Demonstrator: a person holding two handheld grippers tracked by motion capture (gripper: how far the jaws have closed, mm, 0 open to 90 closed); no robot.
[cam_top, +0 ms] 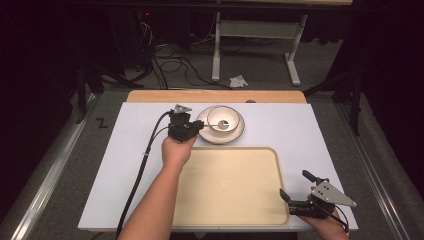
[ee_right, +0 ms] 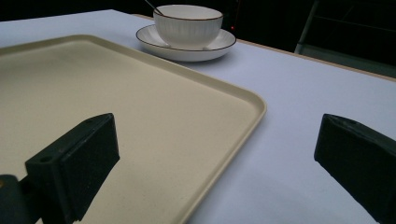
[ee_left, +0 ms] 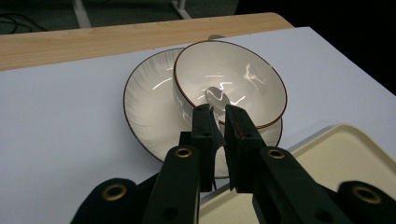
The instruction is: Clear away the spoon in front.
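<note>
While clamped on thin metal spoon [ee_left: 215,100], left hand-held gripper [ee_left: 218,122] w/ glossy round bowl [ee_left: 243,79]; right [ee_right: 219,158] gaping.

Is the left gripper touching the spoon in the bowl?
Touching: in the left gripper view, the left gripper has its jaws closed on the spoon handle at the bowl rim.

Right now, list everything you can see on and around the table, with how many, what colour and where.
Bowl: one, white with a dark rim, on the saucer.
Saucer: one, white with a dark rim, far middle of the table.
Spoon: one, silver, in the bowl, its handle between the left gripper's jaws.
Tray: one, beige, empty, near middle.
Table: one, white top with a wooden far edge.
Left gripper: black, shut on the spoon.
Right gripper: black, open, at the tray's near right corner.
</note>
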